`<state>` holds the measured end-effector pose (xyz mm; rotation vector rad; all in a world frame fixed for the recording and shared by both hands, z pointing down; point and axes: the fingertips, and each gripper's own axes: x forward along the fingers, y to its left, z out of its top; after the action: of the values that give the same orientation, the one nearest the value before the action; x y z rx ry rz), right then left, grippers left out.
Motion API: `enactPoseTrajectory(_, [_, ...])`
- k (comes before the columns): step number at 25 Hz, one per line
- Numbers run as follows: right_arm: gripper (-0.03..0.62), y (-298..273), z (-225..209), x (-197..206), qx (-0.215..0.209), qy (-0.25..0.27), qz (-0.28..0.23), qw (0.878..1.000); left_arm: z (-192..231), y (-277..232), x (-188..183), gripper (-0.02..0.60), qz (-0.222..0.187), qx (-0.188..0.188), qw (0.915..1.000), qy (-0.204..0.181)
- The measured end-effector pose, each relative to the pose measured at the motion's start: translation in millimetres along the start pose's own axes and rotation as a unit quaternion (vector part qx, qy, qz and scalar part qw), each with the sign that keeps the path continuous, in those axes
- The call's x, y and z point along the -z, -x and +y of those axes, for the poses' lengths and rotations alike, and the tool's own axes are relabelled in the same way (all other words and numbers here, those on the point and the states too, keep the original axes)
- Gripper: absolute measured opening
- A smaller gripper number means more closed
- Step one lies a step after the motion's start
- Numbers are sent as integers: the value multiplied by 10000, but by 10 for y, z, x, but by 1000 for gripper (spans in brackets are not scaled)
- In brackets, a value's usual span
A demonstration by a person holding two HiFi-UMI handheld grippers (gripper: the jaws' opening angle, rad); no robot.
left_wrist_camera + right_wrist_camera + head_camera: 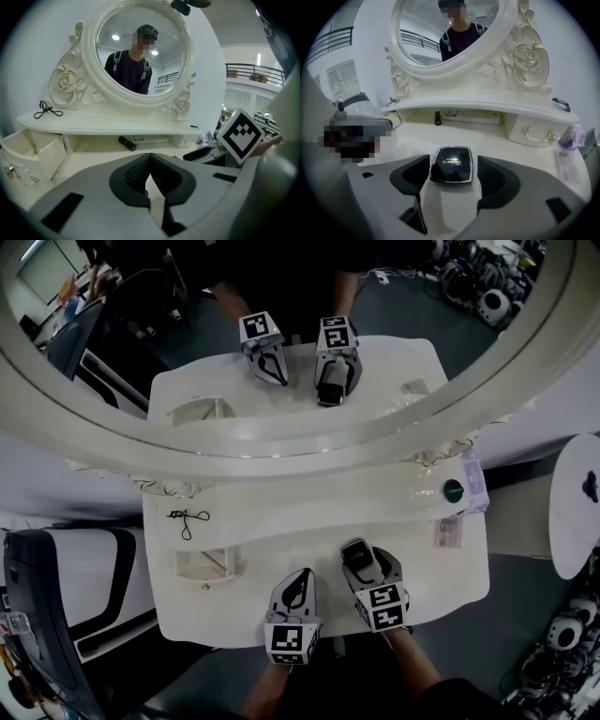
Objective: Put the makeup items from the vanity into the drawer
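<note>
**Compact between open jaws**

The black compact [451, 164] is laid flat on the near tabletop [511, 143], between the jaws of the right gripper [453, 180], which are spread wide and not touching it. The left gripper [150, 177] is closed, with nothing held.

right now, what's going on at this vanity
A person works at a white vanity with tongs in each hand. The right tongs are open around a black compact that lies flat on the tabletop; the pads are not touching it. The left tongs are shut and empty, beside them. The drawer on the left is pulled out, and a black tube lies further back under the shelf.
</note>
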<state>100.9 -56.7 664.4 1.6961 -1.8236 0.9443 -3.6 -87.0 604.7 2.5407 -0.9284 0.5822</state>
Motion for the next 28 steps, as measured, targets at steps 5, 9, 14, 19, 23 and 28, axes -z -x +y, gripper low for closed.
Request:
enactPoseTrajectory(5, [313,-93,12,29,101,112,161,9998,11,-7,38,14,56,38,9999,77])
enactPoseTrajectory(9, [313,-162,19,71,179,151,354,9991,36,-30,53,14,66,37,9999,118])
enactPoseTrajectory(14, [311,-184,26,82,188,153,404,9989,73,-32,69,14,66,36,9999,148])
enactPoseTrajectory(19, [311,-178,27,75,182,125,380,9990,81,-18,69,14,68,31,9998,188])
enactPoseTrajectory(23, [311,-177,18,29,97,76,326,9994,68,-1,21,14,-3,19,9998,210])
enactPoseTrajectory(28, [311,-45,5,-70,62,97,140,9998,38,75,-115,14,-134,-36,9997,182])
